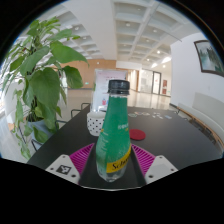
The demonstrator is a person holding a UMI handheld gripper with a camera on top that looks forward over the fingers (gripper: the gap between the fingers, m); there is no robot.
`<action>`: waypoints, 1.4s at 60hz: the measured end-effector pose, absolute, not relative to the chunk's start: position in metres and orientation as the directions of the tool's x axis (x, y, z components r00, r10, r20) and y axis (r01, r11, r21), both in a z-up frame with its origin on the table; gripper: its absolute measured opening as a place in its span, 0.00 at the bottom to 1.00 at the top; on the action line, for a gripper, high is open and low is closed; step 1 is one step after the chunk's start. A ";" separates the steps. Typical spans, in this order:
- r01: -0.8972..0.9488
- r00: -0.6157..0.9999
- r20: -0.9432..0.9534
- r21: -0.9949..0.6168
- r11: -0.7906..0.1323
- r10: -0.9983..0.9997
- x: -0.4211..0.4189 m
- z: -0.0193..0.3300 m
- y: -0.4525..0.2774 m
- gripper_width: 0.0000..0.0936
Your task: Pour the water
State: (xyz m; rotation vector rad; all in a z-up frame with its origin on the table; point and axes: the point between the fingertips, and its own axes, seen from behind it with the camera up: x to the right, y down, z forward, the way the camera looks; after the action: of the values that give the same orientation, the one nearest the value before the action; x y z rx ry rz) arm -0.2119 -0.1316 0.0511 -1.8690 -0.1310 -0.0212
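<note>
A green plastic bottle [114, 135] with a dark cap and a yellow label stands between my fingers, nearly upright and leaning slightly. My gripper [113, 162] is shut on the bottle: the pink pads [83, 155] press its lower body on both sides. The bottle's base hangs over the dark table [160, 125], apparently lifted off it. A white cup [96, 122] with a dotted pattern stands on the table beyond the bottle, a little to its left.
A red round disc [137, 133] lies on the table just right of the bottle. A large leafy plant [40, 80] rises at the left. A pale sofa [205, 115] stands at the right, and an open hall lies beyond.
</note>
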 end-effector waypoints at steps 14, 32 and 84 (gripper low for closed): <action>0.111 0.993 0.102 -0.968 -0.226 0.054 -0.208 0.058 -0.122 0.46; 0.317 0.921 0.352 -0.927 -0.202 -0.167 -0.096 0.111 -0.091 0.44; 0.668 -0.686 0.610 0.744 -0.013 -0.396 -0.223 0.236 0.085 0.44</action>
State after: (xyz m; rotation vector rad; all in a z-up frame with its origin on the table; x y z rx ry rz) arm -0.2228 0.0854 0.2358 -0.2937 -1.5109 -1.7943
